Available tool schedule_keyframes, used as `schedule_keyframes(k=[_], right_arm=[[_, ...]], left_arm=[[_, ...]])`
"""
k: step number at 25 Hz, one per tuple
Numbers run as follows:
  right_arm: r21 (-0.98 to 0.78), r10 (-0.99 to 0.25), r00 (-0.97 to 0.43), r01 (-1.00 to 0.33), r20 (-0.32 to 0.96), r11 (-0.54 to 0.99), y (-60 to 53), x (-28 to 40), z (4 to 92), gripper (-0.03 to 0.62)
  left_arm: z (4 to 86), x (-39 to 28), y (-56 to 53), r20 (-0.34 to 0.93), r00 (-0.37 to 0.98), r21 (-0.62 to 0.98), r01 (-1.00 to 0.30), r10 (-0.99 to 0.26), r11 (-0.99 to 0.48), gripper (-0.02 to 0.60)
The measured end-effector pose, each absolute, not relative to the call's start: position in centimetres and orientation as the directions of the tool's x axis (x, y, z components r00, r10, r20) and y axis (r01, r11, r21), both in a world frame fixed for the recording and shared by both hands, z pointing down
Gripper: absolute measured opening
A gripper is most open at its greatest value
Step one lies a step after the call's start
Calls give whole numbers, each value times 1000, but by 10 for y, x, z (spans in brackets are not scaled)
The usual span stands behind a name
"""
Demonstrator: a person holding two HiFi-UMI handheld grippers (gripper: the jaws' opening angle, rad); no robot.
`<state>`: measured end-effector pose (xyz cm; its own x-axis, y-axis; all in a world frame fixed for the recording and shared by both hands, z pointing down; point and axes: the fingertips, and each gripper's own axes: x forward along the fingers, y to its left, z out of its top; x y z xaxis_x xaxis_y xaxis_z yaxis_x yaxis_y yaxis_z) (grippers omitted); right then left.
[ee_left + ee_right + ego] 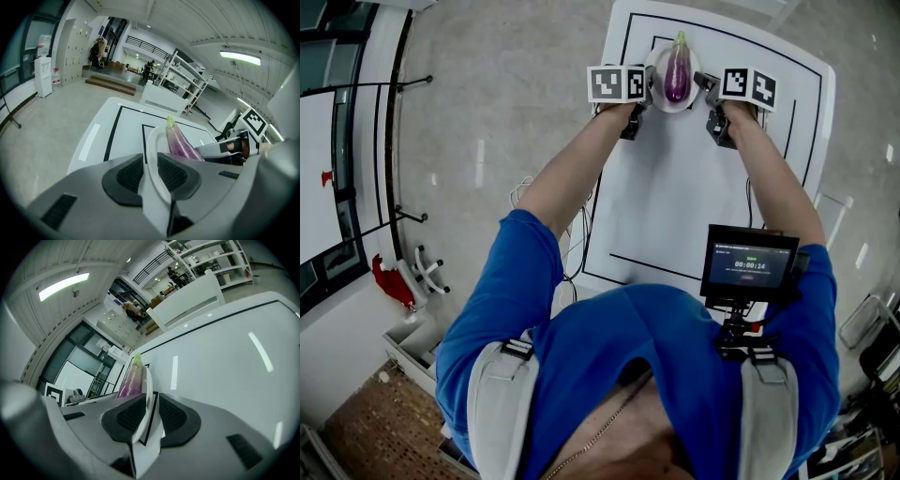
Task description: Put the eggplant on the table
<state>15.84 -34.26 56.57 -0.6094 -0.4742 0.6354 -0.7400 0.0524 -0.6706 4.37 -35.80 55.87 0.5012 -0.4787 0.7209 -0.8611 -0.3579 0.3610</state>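
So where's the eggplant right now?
In the head view, the eggplant lies on a white plate at the far end of the table, between the left gripper and right gripper, both shut on the plate's rim.

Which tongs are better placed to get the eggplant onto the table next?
Neither clearly: left tongs and right tongs are each shut on opposite rims of the plate carrying the eggplant. Probably both lower it together.

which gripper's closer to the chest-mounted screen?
Right. The right gripper clamps the plate rim straight ahead of the screen, on the same side. The left gripper clamps the opposite rim, farther across.
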Motion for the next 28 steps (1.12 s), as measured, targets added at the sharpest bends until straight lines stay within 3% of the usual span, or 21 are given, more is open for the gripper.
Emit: schedule_keyframes(k=[18, 28], right_arm=[[-703, -534, -616, -709, 579, 55, -329, 176, 542, 61], [-714, -575, -628, -693, 525, 104, -258, 186, 464, 60]], left_arm=[[526, 27, -355, 634, 516, 417, -855, -576, -308, 80], [453, 38, -286, 566, 563, 458, -822, -603, -338, 62]])
